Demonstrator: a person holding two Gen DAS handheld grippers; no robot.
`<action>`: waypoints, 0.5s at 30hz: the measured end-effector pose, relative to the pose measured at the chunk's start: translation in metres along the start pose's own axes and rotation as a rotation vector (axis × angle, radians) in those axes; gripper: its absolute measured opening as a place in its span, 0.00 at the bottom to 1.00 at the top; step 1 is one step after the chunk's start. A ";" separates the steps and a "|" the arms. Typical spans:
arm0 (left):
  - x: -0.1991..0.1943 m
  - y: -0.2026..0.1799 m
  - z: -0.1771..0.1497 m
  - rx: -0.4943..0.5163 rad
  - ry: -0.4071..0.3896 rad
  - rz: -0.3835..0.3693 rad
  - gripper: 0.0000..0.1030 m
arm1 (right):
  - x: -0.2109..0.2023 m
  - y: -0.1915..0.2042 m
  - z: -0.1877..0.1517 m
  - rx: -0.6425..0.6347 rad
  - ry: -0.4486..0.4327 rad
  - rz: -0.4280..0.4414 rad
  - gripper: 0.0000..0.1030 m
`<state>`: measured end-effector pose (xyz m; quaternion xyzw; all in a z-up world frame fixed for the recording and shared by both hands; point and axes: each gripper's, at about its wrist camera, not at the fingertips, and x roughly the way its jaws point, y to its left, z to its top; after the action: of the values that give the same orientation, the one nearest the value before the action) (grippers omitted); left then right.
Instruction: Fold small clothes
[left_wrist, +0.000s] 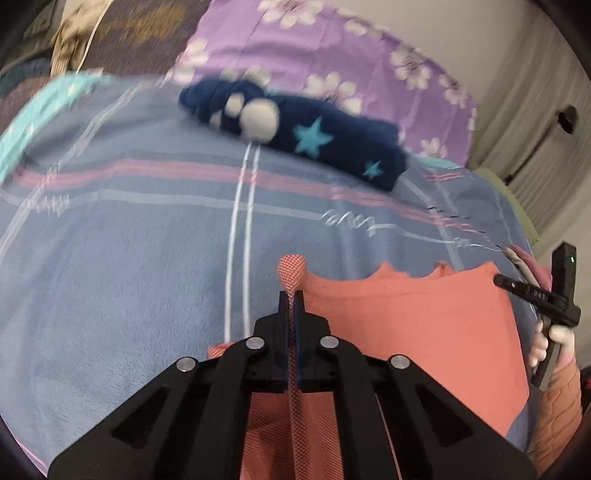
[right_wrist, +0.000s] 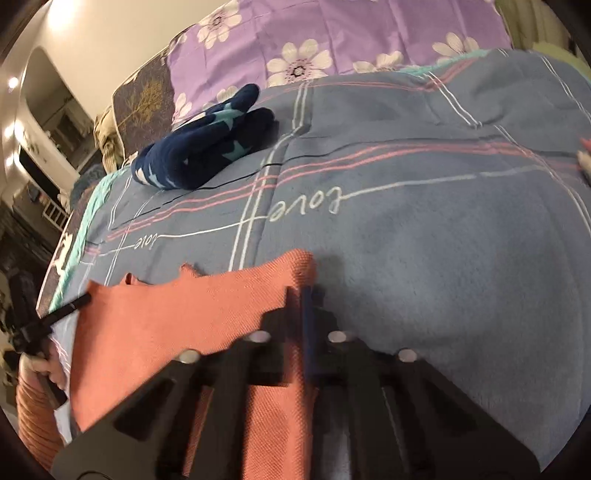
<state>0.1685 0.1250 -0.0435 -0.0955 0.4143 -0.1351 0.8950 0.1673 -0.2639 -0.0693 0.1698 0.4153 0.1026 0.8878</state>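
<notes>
A salmon-pink woven cloth (left_wrist: 424, 325) hangs stretched between my two grippers above the blue plaid blanket (left_wrist: 129, 240). My left gripper (left_wrist: 291, 295) is shut on one corner of it, with a tab of cloth poking out past the fingertips. My right gripper (right_wrist: 301, 291) is shut on the opposite corner of the same pink cloth (right_wrist: 177, 314). In the left wrist view the right gripper (left_wrist: 517, 286) shows at the cloth's far edge, held by a hand. The left gripper (right_wrist: 74, 304) shows at the left edge of the right wrist view.
A folded navy garment with teal stars (left_wrist: 314, 140) lies at the far side of the blanket, also visible as a navy bundle (right_wrist: 199, 147). Behind it is a purple floral sheet (right_wrist: 332, 40). A curtain (left_wrist: 535, 129) hangs at the right. An orange quilted sleeve (left_wrist: 557, 406) is beside the cloth.
</notes>
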 end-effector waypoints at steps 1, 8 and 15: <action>-0.012 -0.004 0.000 0.020 -0.032 -0.004 0.01 | -0.008 0.002 0.001 -0.004 -0.030 0.024 0.03; -0.032 -0.007 0.003 0.087 -0.066 0.088 0.03 | -0.013 0.013 0.015 -0.028 -0.060 0.096 0.08; -0.010 0.009 -0.022 0.066 0.026 0.179 0.22 | 0.001 -0.007 -0.017 0.022 0.051 0.045 0.20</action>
<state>0.1468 0.1352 -0.0530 -0.0266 0.4280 -0.0693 0.9007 0.1549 -0.2668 -0.0827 0.1859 0.4348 0.1222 0.8726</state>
